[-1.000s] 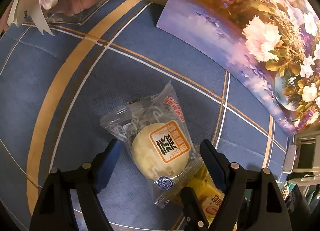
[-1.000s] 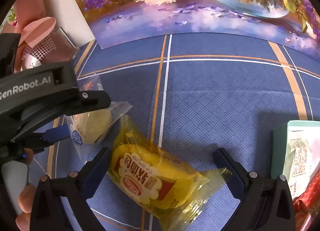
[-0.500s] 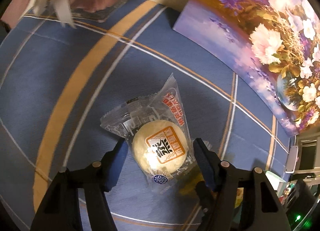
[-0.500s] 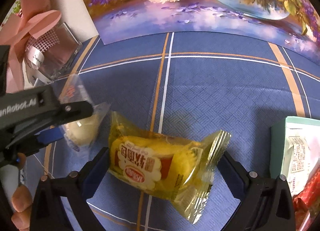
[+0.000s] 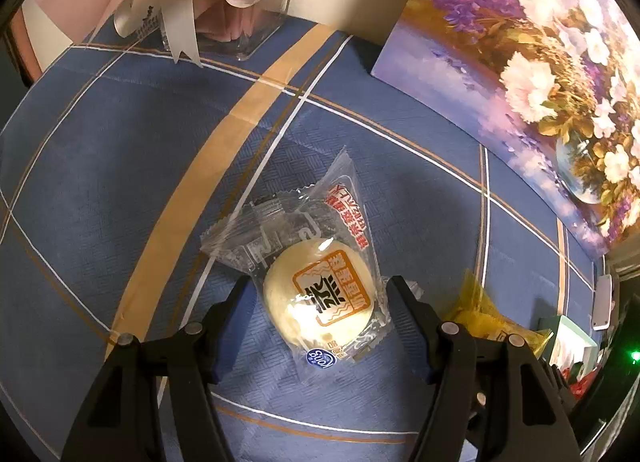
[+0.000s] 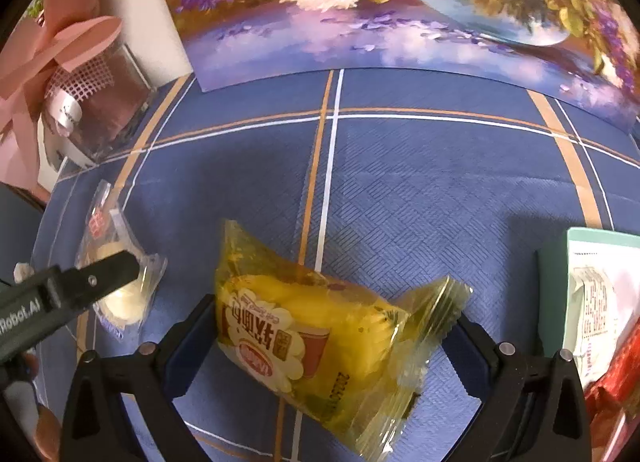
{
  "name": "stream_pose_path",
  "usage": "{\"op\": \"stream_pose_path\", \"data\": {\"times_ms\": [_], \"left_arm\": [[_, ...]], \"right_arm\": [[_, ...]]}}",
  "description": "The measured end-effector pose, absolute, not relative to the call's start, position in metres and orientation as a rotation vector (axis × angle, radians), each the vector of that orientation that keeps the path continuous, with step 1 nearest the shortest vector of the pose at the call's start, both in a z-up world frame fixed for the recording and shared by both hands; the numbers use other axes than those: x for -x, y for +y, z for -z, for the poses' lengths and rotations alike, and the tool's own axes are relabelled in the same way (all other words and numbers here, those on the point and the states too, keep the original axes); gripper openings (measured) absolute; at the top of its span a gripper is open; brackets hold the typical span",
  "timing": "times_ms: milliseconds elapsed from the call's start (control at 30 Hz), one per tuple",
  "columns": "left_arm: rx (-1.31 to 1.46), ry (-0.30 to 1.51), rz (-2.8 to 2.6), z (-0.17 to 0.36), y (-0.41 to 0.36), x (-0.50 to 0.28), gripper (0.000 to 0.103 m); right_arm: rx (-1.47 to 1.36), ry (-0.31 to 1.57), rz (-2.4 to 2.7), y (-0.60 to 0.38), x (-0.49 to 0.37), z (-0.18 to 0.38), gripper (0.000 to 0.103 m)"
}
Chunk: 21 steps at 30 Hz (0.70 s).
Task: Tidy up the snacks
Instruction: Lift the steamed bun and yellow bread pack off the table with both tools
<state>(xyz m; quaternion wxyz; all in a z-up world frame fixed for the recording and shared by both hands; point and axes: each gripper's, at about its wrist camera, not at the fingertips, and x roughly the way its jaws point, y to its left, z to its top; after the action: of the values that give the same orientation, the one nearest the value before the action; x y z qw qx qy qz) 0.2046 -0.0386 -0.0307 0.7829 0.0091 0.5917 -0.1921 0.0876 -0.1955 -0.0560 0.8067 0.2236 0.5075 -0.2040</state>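
Note:
A round pale pastry in a clear wrapper (image 5: 320,298) sits between the fingers of my left gripper (image 5: 318,290), and both pads press on its sides. From the right wrist view that pastry (image 6: 120,302) shows at the left, under one left finger (image 6: 100,278). A yellow snack pack (image 6: 316,330) spans the gap of my right gripper (image 6: 334,310). It is tilted, and each pad touches one of its ends. In the left wrist view a corner of the yellow pack (image 5: 484,318) peeks out behind the right finger.
A blue plaid tablecloth (image 6: 400,190) covers the table. A clear gift box with pink ribbons (image 5: 236,22) stands at the back left. A floral painting (image 6: 400,22) leans along the back. A mint green box (image 6: 560,282) and a red packet (image 6: 616,374) lie at the right.
My left jaws closed on the pastry and carried it left, off the yellow pack, nearer the gift box. The yellow pack turned and now spans my right fingers.

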Motion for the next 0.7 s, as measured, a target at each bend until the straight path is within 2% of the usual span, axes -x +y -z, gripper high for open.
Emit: {"op": "stream_pose_path", "data": {"times_ms": [700], "left_arm": [[0.081,1.195,0.502,0.039,-0.022,-0.202,0.071]], "right_arm": [[-0.417,0.865,0.496,-0.176,-0.067,0.056,0.103]]}}
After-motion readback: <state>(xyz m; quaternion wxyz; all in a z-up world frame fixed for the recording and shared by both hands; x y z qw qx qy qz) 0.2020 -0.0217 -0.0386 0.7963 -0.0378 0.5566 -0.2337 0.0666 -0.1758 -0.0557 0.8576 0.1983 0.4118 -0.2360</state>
